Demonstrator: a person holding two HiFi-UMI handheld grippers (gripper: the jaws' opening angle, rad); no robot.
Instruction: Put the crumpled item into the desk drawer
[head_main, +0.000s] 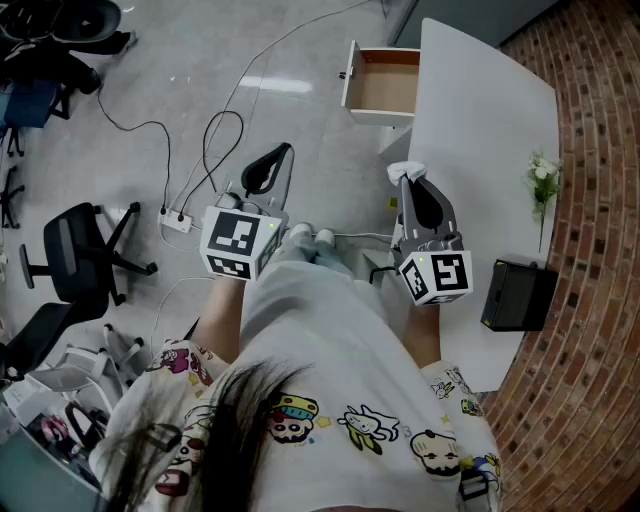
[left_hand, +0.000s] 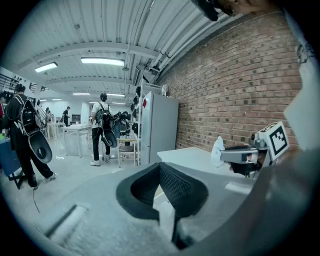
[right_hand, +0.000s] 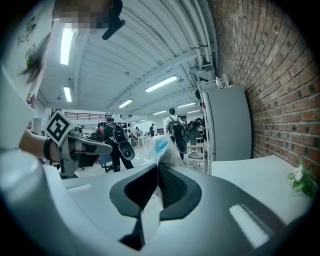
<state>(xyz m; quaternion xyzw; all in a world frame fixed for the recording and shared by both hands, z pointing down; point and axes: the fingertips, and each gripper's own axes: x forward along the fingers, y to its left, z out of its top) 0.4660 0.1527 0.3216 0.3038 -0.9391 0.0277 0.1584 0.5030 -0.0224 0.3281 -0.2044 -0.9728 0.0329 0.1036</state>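
My right gripper (head_main: 403, 176) (right_hand: 158, 168) is shut on the crumpled item (right_hand: 163, 148), a white wad with a blue patch that sticks up past the jaw tips (head_main: 400, 170). It hangs over the floor beside the white desk (head_main: 485, 120), nearer to me than the open drawer (head_main: 385, 85), whose brown inside looks bare. My left gripper (head_main: 272, 160) (left_hand: 160, 165) is shut with nothing in it and is held to the left at about the same height. From the left gripper view the crumpled item (left_hand: 217, 150) shows in the other gripper's jaws.
On the desk stand a small bunch of white flowers (head_main: 542, 181) and a black box (head_main: 516, 294). Cables and a power strip (head_main: 178, 219) lie on the floor at the left, with black office chairs (head_main: 82, 255) beyond. A brick wall (head_main: 590, 200) runs along the right.
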